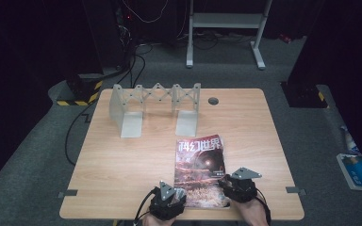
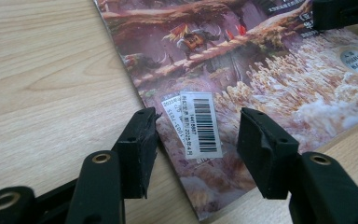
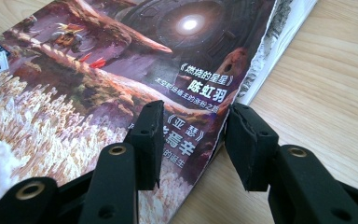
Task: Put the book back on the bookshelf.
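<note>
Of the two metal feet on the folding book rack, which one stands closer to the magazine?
The right-hand foot of the book rack: its front edge ends just above the magazine and its title. The left-hand foot sits farther off, over bare table.

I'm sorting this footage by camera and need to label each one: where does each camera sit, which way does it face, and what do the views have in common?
High view: above the near table edge, looking forward and down on the table, rack and magazine; both hands and the left gripper and right gripper show.
Left gripper view: rides the left gripper, facing the magazine's barcode corner; jaws apart.
Right gripper view: rides the right gripper, straddling the magazine's page edge.
All share the magazine.
</note>
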{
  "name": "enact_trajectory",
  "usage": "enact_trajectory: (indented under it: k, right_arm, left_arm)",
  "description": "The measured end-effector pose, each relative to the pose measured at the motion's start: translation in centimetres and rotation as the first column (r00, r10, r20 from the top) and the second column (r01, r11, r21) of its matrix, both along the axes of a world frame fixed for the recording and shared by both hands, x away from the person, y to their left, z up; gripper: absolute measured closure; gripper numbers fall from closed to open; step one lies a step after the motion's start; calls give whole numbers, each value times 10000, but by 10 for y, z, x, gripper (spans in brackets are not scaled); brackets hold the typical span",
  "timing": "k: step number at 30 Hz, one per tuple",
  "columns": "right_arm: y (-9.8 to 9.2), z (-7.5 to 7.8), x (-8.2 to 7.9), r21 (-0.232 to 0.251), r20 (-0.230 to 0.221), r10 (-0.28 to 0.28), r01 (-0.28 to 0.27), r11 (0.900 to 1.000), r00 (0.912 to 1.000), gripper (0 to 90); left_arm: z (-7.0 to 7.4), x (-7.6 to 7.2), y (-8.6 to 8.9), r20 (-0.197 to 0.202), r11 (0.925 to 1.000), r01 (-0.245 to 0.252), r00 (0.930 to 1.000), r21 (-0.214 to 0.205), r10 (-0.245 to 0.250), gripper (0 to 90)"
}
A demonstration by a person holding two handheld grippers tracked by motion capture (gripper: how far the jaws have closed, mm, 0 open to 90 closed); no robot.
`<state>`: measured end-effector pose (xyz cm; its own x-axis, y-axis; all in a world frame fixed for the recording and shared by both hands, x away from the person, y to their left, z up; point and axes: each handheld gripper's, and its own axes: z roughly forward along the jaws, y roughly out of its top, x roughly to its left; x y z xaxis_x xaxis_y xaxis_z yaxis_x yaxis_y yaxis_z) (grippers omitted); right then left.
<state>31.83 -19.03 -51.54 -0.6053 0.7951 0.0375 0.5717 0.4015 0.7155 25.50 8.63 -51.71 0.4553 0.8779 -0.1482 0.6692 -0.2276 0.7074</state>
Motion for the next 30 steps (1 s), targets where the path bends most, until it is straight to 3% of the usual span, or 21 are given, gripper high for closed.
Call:
enact_trajectory:
  k: [13, 19, 23, 26, 30]
  right_arm:
    - [17, 0, 7, -75, 29, 395, -395, 9992, 9992, 571]
    - [17, 0, 12, 187, -305, 413, -408, 9990, 9987, 530]
    - [12, -2, 12, 522, -256, 453, -439, 9977, 9986, 514]
    - [11, -2, 12, 530, -112, 426, -420, 9977, 9990, 492]
    - [9, 0, 14, 583, -263, 243, -228, 9980, 9994, 503]
  left_arm:
    - [0, 7, 13, -44, 9998, -208, 9998, 42, 208, 432]
    - [-1, 11, 18, -81, 9989, -323, 9995, -338, 320, 415]
    - [-3, 20, 22, -48, 9957, -433, 9991, -816, 431, 403]
    - [-4, 27, 25, 34, 9949, -497, 9987, -883, 502, 397]
    - [-5, 37, 28, 41, 9918, -672, 9977, -1087, 681, 383]
